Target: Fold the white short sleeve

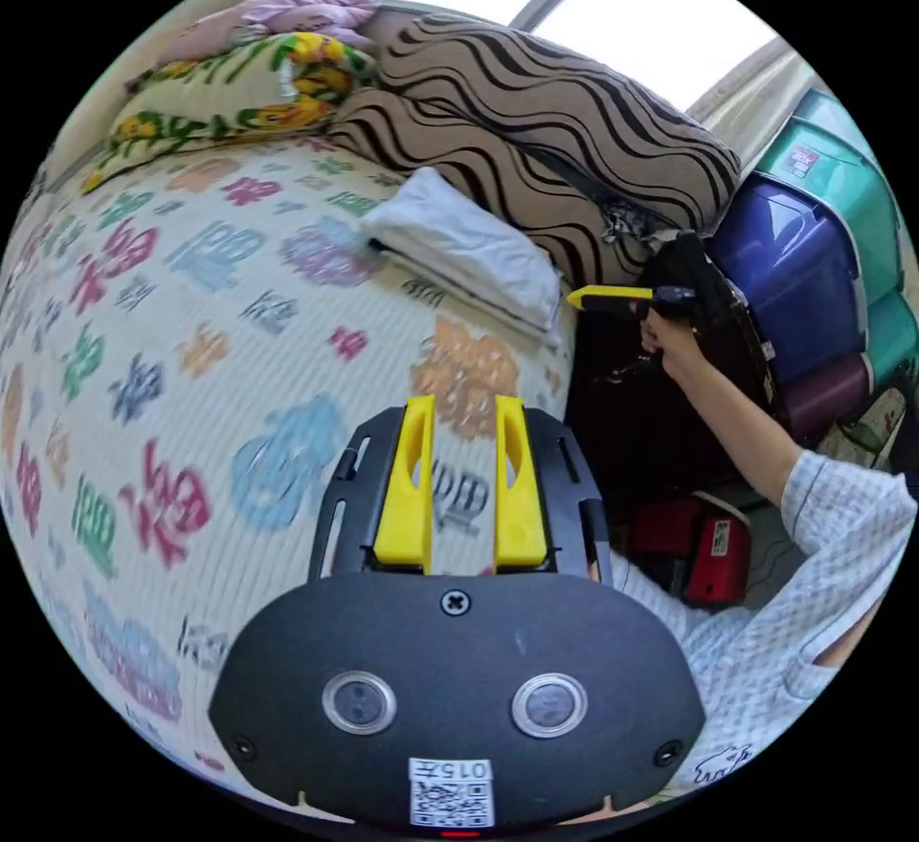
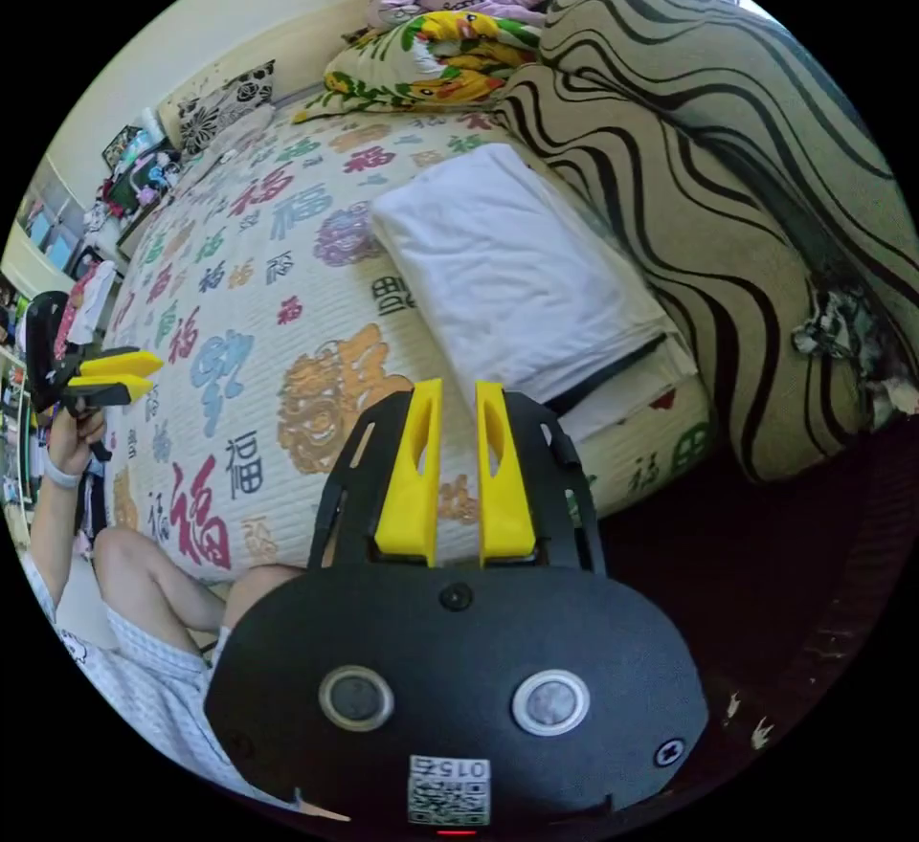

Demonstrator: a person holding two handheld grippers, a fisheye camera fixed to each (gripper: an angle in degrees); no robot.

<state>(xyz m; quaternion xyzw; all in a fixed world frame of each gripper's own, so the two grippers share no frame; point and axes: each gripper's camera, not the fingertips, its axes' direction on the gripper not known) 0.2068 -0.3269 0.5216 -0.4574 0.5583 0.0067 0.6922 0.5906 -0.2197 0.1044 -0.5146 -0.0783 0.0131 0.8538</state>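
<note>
Neatly folded white short sleeve point(image 2: 507, 268) on bedspread point(image 2: 239, 306).

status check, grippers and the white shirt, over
Left gripper open, empty, over the bedspread. Right gripper open, empty. White shirt folded beside striped pillow. Nothing in the way.

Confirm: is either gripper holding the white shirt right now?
No. The folded white shirt lies alone on the bedspread, and the right gripper has nothing between its jaws.
</note>
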